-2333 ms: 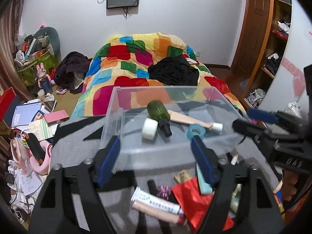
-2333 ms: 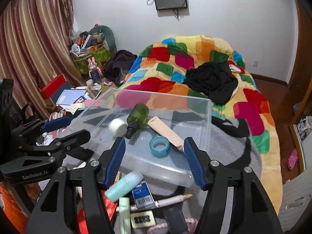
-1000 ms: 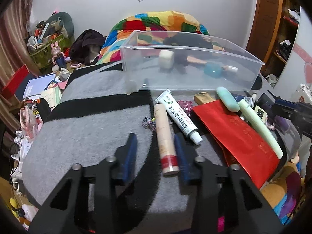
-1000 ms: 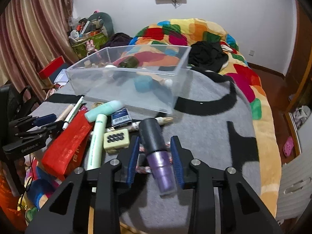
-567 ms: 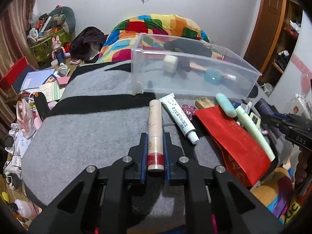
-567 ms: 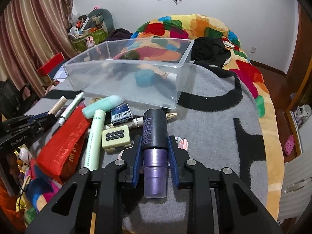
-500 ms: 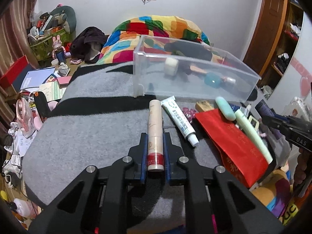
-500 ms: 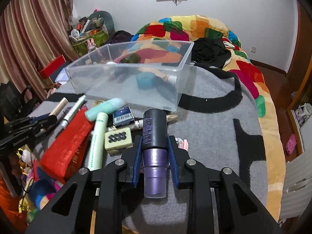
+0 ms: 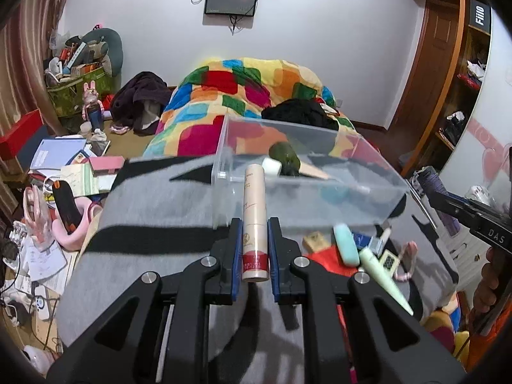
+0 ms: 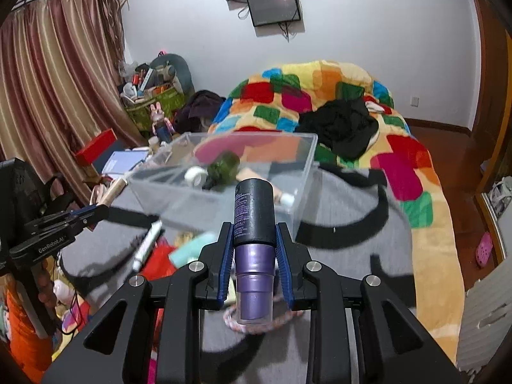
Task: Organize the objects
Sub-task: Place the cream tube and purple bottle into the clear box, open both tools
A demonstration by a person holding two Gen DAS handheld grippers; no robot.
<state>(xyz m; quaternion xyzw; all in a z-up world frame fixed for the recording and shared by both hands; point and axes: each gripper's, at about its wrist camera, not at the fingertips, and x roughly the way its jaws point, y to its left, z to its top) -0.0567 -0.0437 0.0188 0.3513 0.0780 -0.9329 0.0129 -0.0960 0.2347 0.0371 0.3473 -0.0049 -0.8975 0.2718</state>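
Note:
My left gripper [image 9: 254, 224] is shut on a beige tube with a red band [image 9: 254, 211] and holds it lifted, its tip at the near wall of the clear plastic bin [image 9: 377, 203]. My right gripper [image 10: 253, 228] is shut on a purple bottle with a black cap [image 10: 253, 224], raised in front of the same bin [image 10: 307, 166]. The bin holds a green bottle [image 9: 284, 160], a white roll [image 9: 272, 165], a beige tube and a blue tape ring. The left gripper also shows in the right wrist view [image 10: 96, 212], and the right gripper in the left wrist view [image 9: 432, 188].
The bin stands on a grey and black blanket [image 9: 144, 204]. In front of it lie a red pouch [image 9: 326, 257], a mint tube [image 9: 345, 246], a pale green tube [image 9: 380, 275], a white tube [image 10: 147, 246] and a pink bracelet. A colourful quilt [image 10: 320, 96] lies behind; floor clutter lies left.
Both grippers closed on their items and lifted them off the blanket. They have risen and moved toward the bin since half a second ago.

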